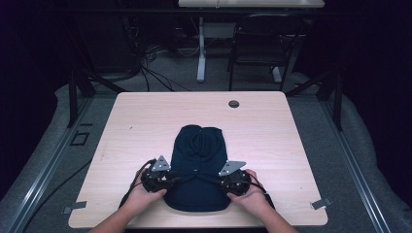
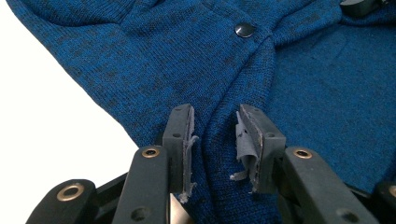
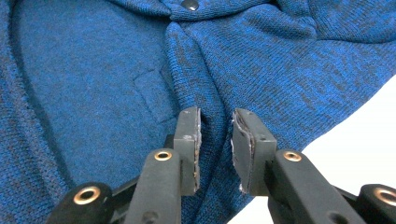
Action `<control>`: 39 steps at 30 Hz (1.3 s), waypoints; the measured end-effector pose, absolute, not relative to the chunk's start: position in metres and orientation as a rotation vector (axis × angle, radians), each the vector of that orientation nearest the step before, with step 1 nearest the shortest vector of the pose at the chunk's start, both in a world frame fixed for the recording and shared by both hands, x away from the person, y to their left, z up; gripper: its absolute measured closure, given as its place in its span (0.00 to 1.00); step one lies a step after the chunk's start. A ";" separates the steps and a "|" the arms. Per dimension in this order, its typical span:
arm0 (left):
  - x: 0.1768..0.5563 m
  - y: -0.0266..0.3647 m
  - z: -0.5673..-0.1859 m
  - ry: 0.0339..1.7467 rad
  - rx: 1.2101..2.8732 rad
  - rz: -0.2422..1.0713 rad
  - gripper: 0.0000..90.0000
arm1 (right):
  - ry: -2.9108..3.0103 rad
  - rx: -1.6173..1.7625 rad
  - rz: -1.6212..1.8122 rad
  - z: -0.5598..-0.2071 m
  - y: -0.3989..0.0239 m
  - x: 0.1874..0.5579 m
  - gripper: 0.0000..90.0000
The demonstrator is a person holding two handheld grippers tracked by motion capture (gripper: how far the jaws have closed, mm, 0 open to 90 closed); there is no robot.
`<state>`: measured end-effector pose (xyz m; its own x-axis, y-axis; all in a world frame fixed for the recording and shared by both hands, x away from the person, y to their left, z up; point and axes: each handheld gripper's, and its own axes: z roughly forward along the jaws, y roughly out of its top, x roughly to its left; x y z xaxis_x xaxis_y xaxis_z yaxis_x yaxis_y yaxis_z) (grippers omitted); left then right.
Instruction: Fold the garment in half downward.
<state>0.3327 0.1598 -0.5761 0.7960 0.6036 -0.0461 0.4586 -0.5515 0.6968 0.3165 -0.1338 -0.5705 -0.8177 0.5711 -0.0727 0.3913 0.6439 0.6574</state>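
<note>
A dark blue knit garment (image 1: 199, 160) with a hood lies flat on the light wooden table (image 1: 145, 116), hood away from me. My left gripper (image 1: 177, 179) reaches in from the garment's left side and my right gripper (image 1: 214, 180) from its right side, low on the body. In the left gripper view the left gripper (image 2: 215, 126) stands with its jaws narrowly apart, a ridge of blue knit (image 2: 219, 154) pinched between them, below a dark snap button (image 2: 244, 30). The right gripper (image 3: 215, 123) likewise holds a raised fold of knit (image 3: 212, 154).
A round cable grommet (image 1: 233, 104) sits in the table's far edge zone. Behind the table stand a black chair (image 1: 260, 43) and a desk leg (image 1: 200, 48) with cables on the floor. Bare wood surrounds the garment on all sides.
</note>
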 end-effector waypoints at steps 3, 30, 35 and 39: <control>0.326 0.161 -0.575 0.770 2.268 0.247 0.73 | 2.609 0.765 0.937 -0.570 -0.133 0.313 0.79; 0.361 0.152 -0.535 0.716 2.287 0.250 0.74 | 2.634 0.715 0.943 -0.539 -0.134 0.331 0.80; 0.389 0.147 -0.530 0.716 2.299 0.283 0.76 | 2.617 0.739 0.919 -0.527 -0.134 0.361 0.81; 0.416 0.142 -0.538 0.767 2.312 0.310 0.78 | 2.600 0.778 0.898 -0.529 -0.128 0.393 0.82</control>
